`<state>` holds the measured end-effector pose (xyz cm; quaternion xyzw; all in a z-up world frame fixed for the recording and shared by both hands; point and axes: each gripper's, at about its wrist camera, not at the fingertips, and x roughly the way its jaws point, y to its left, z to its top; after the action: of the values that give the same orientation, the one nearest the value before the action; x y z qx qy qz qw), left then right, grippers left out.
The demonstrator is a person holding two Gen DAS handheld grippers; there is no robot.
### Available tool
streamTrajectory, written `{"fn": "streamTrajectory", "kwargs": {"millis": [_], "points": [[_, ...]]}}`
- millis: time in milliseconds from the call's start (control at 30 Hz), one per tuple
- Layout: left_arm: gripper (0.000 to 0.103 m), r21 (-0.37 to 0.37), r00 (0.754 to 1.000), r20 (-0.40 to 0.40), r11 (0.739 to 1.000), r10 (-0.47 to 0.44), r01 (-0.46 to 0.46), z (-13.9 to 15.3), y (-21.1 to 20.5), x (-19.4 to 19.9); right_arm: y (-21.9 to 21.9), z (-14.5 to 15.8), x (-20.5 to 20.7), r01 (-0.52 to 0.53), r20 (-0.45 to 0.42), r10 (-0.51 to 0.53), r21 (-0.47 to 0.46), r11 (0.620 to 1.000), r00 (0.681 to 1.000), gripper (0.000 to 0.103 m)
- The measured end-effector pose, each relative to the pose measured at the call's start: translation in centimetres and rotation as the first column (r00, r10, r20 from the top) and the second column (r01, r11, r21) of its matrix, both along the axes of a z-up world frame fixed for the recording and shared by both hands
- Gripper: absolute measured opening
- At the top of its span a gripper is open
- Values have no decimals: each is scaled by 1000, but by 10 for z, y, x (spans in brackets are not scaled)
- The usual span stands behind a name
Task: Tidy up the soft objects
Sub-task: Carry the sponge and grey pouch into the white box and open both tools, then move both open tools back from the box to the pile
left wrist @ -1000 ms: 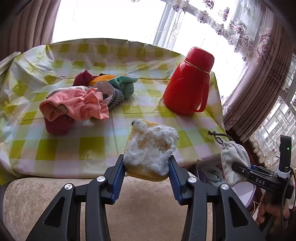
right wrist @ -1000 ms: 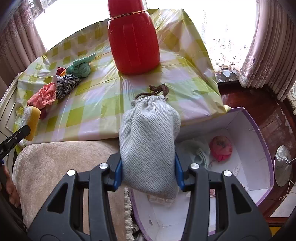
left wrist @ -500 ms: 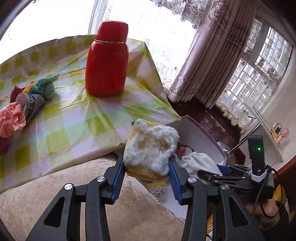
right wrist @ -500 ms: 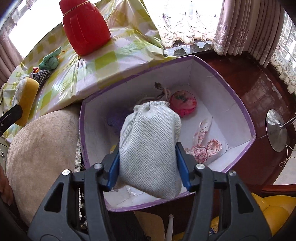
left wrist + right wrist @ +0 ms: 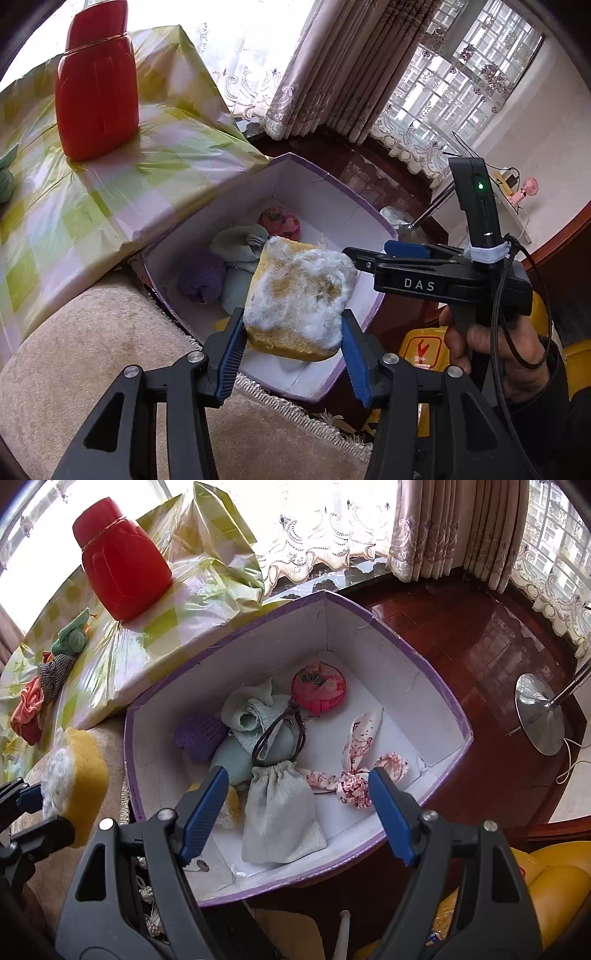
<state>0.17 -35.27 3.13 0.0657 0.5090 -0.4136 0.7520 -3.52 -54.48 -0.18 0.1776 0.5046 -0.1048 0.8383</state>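
My left gripper point(image 5: 293, 339) is shut on a yellow sponge point(image 5: 299, 299) with white fluff, held over the near edge of the purple-rimmed white box point(image 5: 314, 181); the sponge also shows in the right wrist view point(image 5: 79, 775). My right gripper point(image 5: 297, 805) is open and empty above the box point(image 5: 406, 635). A grey drawstring pouch point(image 5: 280, 816) lies in the box just below its fingers. The right gripper shows from the side in the left wrist view point(image 5: 354, 254). More cloths point(image 5: 44, 686) lie on the checked table point(image 5: 147, 646).
The box holds a red round pouch point(image 5: 319, 686), a purple ball point(image 5: 199, 734), pale green cloths point(image 5: 251, 709) and a floral bow point(image 5: 354, 764). A red thermos point(image 5: 122, 561) stands on the table. A beige cushion point(image 5: 74, 354) lies beside the box. A lamp base point(image 5: 539, 716) stands on the wood floor.
My right gripper opened and let the grey pouch drop into the box. My left gripper swung right from the table to over the box, still holding the sponge.
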Motion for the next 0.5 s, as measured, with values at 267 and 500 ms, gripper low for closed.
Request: {"fn": "streamTrajectory", "kwargs": {"millis": [267, 500], "points": [[72, 30, 998, -49, 999, 28, -27, -9, 13, 4, -2, -1, 1, 1, 9, -1, 9, 1000, 1000, 80], [72, -15, 986, -50, 987, 159, -160, -3, 42, 22, 8, -2, 7, -31, 7, 31, 17, 999, 999, 80]]}}
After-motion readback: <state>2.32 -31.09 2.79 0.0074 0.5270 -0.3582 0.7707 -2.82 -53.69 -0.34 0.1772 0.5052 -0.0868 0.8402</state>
